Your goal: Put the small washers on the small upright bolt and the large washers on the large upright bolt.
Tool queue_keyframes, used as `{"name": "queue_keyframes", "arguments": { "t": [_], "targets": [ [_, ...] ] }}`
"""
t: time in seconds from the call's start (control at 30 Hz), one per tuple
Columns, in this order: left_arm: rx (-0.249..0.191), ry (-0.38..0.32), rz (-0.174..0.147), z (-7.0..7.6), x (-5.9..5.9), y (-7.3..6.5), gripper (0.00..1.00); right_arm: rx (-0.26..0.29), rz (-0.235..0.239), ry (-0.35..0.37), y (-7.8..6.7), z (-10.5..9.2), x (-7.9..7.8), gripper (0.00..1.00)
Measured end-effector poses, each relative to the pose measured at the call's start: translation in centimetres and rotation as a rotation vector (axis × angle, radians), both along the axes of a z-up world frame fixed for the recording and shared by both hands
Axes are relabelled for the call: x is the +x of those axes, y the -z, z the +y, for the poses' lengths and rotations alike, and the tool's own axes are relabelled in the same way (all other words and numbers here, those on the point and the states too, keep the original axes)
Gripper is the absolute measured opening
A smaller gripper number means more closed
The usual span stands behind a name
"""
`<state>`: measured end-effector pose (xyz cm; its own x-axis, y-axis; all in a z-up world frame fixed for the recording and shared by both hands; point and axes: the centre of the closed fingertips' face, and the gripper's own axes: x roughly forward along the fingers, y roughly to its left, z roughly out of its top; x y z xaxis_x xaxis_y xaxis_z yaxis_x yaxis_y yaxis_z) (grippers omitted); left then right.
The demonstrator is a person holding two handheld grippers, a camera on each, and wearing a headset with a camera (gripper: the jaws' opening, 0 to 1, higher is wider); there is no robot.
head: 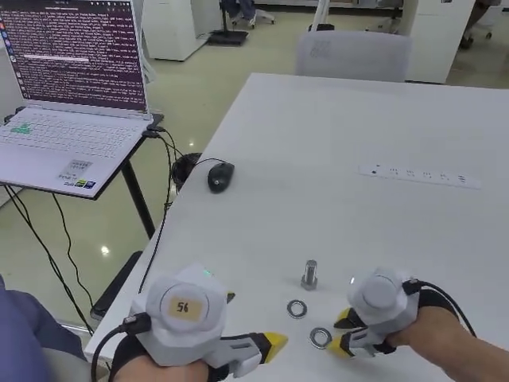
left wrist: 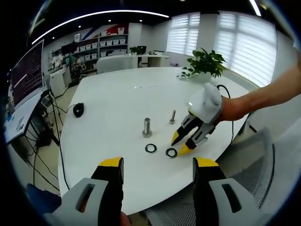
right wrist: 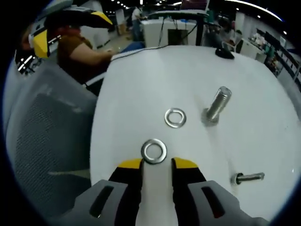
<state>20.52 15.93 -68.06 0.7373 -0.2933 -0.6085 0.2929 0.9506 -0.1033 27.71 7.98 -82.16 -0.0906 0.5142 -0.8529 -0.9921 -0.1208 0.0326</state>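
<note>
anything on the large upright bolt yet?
Nothing. The large bolt stands bare from tip to base. The far washer and near washer lie flat on the table beside it. Its underside, against the table, is covered.

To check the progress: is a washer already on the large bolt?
No: the far washer and the near washer both lie flat on the table, and the large bolt stands bare.

lighting: bright, even, indoor. sources: ceiling strip light [left wrist: 94, 16]; windows [left wrist: 244, 42] with blinds, glowing. white counter [head: 358, 127]: faint, soft shadows, mild sheen. floor [head: 103, 251]: small glare spot. gripper views: strong fisheye bending at edges; right gripper view dimmer, slightly soft.
</note>
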Motion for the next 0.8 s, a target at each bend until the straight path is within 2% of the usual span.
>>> {"name": "queue_keyframes", "arguments": {
  "t": [0.1, 0.13, 0.23, 0.33, 0.67, 0.8],
  "targets": [
    [-0.001, -0.001, -0.003, -0.04, -0.07, -0.08, 0.59, -0.017, -0.007, -0.066, 0.18, 0.69, -0.56, 0.27],
    [-0.001, -0.002, -0.003, -0.03, -0.11, -0.09, 0.59, -0.011, -0.026, -0.099, 0.09, 0.99, -0.46, 0.27],
    [0.0, -0.006, -0.003, 0.08, -0.33, -0.07, 0.59, -0.048, -0.038, -0.145, 0.16, 1.0, -0.47, 0.27],
    [0.0, -0.009, 0.001, 0.21, -0.57, 0.08, 0.59, -0.059, -0.047, -0.181, 0.2, 1.11, -0.48, 0.28],
    [-0.002, -0.007, -0.005, 0.02, -0.25, -0.16, 0.59, -0.088, -0.052, -0.243, 0.24, 0.97, -0.61, 0.25],
    [0.0, -0.001, -0.007, -0.15, -0.13, -0.32, 0.59, -0.09, -0.047, -0.226, 0.23, 0.93, -0.59, 0.24]
  ]
}}
